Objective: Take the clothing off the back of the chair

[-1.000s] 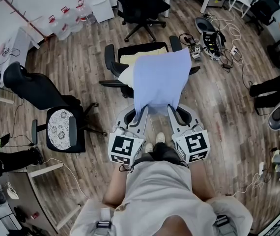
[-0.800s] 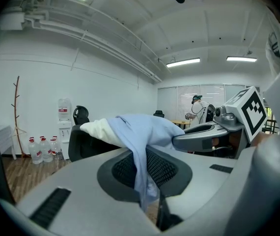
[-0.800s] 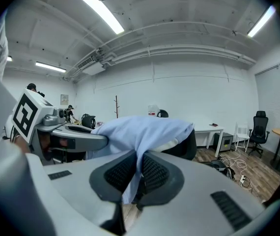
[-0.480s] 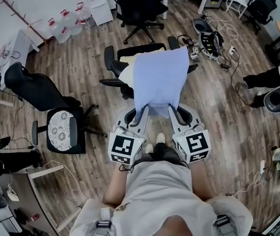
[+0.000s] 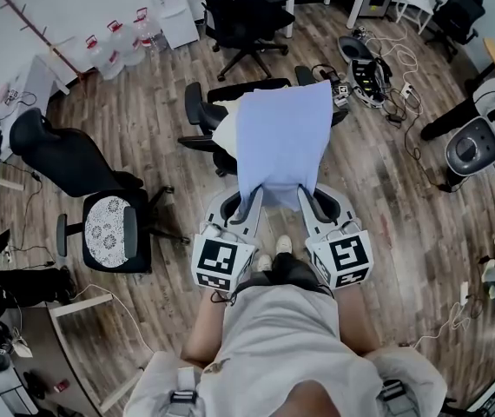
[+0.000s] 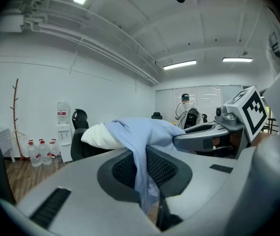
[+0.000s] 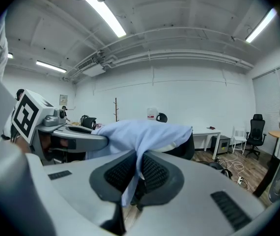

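The left hand-held gripper [image 5: 247,203] and the right hand-held gripper [image 5: 305,198] were each pinched shut on a near corner of the clothing [image 5: 282,137], side by side, probably so the cloth would lift evenly. The clothing, pale blue, smooth and thin, lay draped over the back of the black chair [image 5: 197,111] and a cream cushion [image 5: 224,134], its hem stretched towards the person

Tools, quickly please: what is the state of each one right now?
Left tool: closed, holding the light blue garment.
Right tool: closed, holding the same light blue garment.
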`<state>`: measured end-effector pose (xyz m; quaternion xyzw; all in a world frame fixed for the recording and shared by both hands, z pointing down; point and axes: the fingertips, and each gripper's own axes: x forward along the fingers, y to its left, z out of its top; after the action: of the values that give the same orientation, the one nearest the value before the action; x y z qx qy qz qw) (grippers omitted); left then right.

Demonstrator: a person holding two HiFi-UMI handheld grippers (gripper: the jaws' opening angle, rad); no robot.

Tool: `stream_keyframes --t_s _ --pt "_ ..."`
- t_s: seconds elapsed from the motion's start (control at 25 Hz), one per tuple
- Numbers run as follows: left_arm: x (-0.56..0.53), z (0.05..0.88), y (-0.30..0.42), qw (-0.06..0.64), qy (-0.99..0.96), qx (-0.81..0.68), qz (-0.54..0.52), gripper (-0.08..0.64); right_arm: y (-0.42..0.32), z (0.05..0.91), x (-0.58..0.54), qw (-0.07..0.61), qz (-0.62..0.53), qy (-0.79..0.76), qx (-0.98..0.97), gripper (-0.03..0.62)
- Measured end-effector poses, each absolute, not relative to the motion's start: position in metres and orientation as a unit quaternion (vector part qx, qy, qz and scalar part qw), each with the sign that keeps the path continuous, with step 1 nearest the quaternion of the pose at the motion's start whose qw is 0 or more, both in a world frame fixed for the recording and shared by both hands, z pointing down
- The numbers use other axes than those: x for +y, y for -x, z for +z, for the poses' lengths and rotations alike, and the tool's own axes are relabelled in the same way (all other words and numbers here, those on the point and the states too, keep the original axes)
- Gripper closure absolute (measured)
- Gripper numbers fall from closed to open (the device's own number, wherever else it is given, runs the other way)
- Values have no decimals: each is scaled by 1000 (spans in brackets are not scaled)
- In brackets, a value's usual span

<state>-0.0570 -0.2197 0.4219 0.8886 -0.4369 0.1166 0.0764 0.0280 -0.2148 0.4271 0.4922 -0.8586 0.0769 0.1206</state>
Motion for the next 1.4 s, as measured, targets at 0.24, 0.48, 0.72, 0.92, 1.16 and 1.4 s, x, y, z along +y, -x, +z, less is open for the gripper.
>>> stream_keyframes --t_s 0.24,0.48,0.72,0.92,1.16,1.4 --pt "-209 418 61 74 -891 -432 114 512 -24 424 -203 120 74 -497 -856 552" --pt "-201 415 67 72 -895 -426 109 512 -18 420 -194 118 71 -506 -851 552" --pt "-191 411 67 72 -897 -423 104 513 -18 416 -182 121 69 -511 -848 552" --pt "-181 410 69 73 -898 -422 102 513 -16 415 -173 119 66 -513 -848 552" --pt "-176 409 72 71 -897 -424 102 514 -13 413 -167 116 63 -512 -849 552" --pt "-174 406 70 69 -895 -428 101 513 -15 408 -166 113 58 -508 -852 552"
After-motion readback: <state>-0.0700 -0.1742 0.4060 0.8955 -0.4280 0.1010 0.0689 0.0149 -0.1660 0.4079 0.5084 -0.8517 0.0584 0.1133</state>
